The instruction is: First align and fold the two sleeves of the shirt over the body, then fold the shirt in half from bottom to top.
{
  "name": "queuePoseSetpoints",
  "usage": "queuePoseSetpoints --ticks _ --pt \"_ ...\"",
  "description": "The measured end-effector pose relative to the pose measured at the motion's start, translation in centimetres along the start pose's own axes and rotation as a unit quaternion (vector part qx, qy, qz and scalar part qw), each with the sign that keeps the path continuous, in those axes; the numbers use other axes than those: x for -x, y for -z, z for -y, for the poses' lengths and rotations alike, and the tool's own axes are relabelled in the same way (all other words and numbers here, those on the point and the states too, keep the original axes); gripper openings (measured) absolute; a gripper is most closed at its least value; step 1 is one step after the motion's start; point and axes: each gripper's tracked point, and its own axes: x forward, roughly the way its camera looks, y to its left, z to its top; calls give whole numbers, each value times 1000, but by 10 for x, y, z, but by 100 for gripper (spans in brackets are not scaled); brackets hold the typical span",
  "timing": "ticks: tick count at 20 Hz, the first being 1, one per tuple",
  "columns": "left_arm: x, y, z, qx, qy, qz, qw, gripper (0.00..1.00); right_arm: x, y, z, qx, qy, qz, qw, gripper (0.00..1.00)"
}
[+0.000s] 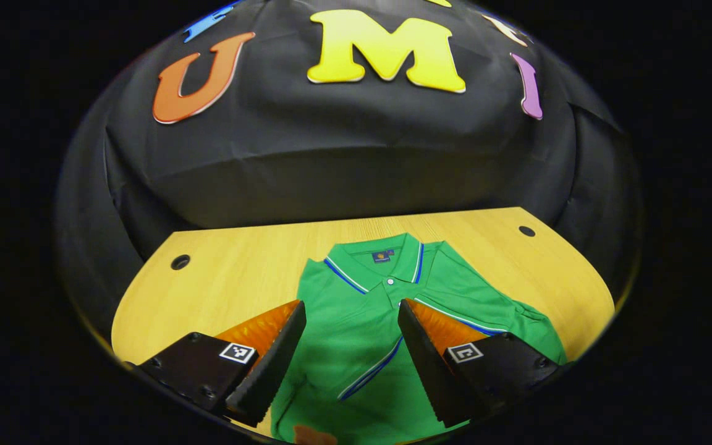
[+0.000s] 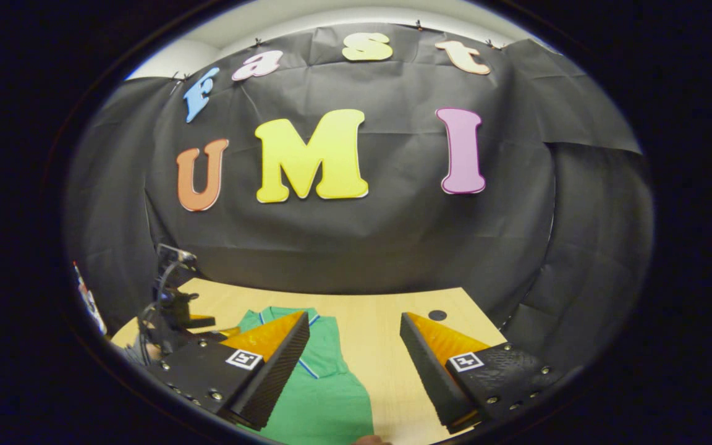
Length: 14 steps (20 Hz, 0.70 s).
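The green polo shirt point(image 1: 362, 321) lies flat on the wooden counter point(image 1: 232, 272), collar toward the booth's back wall and hem toward the person, so its long axis runs straight away from both grippers. Seen from the left gripper view, both sleeves look already folded in: 1 striped sleeve edge runs diagonally down the chest, and another crosses from the right shoulder. By that reading, the bottom-to-top fold is what remains.

The left gripper point(image 1: 350, 330) hangs over the lower body of the shirt with its 2 fingers spread wide, bare cloth showing between them and nothing pinched. It points up the shirt's length toward the collar point(image 1: 381, 259).

The right gripper point(image 2: 353, 343) is also spread and empty, but it sits off the shirt's right edge: between its fingers is mostly bare counter, with the green cloth point(image 2: 325, 389) under and beside its left finger. In the right gripper view the left gripper point(image 2: 173, 309) shows farther off at the left.

So the left gripper is the nearer to the cloth. I'd judge both need to drop back to the hem, 1 at each corner, the right one shifting inward first.
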Motion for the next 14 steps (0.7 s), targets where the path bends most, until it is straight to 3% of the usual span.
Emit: queuePoseSetpoints --ticks 10,14 --pt "218 23 -36 40 -56 73 995 96 104 47 -22 23 -14 3 1000 94" --pt "258 91 -30 48 -59 24 997 96 131 108 -14 31 -7 -48 998 93"
